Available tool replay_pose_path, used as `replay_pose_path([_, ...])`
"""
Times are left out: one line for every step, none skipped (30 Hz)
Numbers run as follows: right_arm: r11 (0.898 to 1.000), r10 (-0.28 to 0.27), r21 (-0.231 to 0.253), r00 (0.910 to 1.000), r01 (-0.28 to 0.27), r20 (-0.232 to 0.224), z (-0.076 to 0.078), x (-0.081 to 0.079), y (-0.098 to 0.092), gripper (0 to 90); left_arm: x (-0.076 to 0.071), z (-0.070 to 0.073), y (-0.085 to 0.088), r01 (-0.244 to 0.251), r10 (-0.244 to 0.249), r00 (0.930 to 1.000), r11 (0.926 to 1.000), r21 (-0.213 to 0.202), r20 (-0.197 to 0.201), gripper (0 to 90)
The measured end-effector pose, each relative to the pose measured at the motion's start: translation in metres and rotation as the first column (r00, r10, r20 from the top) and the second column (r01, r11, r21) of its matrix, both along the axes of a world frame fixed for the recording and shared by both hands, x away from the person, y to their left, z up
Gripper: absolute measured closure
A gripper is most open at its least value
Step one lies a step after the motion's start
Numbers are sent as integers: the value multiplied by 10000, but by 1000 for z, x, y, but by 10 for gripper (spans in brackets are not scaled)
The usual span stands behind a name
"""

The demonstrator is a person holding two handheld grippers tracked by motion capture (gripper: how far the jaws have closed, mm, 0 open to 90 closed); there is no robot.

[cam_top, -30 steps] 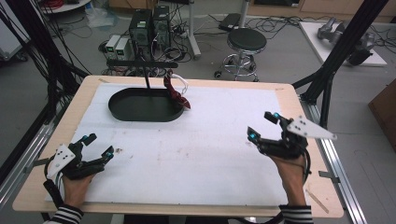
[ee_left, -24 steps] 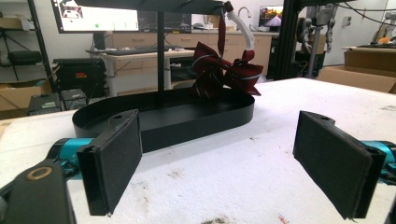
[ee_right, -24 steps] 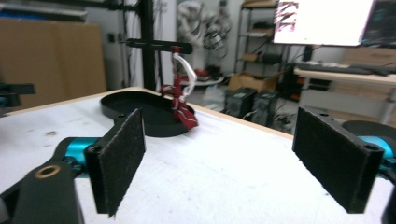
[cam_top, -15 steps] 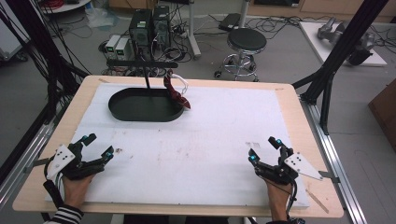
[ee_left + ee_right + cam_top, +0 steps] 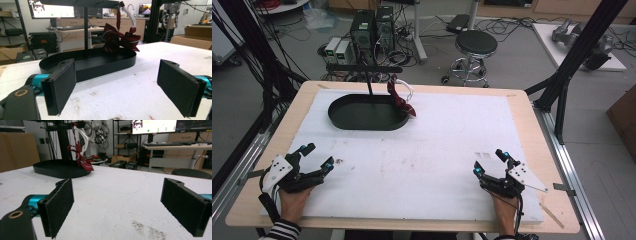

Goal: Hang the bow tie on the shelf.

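Both grippers, left [image 5: 314, 159] and right [image 5: 490, 162], rest open-jawed and empty; a careless reach could topple the necktie [image 5: 402, 101] stand [image 5: 368, 112].

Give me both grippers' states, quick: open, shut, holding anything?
Left gripper: open, nothing between the jaws, resting on the table.
Right gripper: open, holding nothing; its jaws have just been opening.

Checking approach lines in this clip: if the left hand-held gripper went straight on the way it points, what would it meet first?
Most likely the near wall of the black oval tray, which lies ahead between the open jaws of the left hand-held gripper. Bare white table cover lies before it; depth is hard to judge.
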State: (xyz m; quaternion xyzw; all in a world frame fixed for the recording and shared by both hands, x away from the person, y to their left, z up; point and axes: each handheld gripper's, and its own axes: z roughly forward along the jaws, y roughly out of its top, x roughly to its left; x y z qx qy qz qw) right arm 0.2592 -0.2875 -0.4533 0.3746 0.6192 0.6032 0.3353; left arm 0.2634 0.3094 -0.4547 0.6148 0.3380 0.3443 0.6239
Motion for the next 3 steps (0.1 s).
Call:
replay_pose_path([10000, -7, -60, 10000, 7, -2, 0, 0, 1, 106, 0, 0, 0, 4, -4, 10000, 10000, 5, 3, 158])
replay_pose_path([10000, -21, -88, 10000, 21, -23, 0, -1, 2, 106, 0, 0, 0, 4, -4, 10000, 10000, -7, 6, 159])
replay_pose_path([9999, -21, -107, 10000, 21, -3, 0, -1, 2, 106, 0, 0, 0, -2, 2, 10000, 10000, -47, 1, 159])
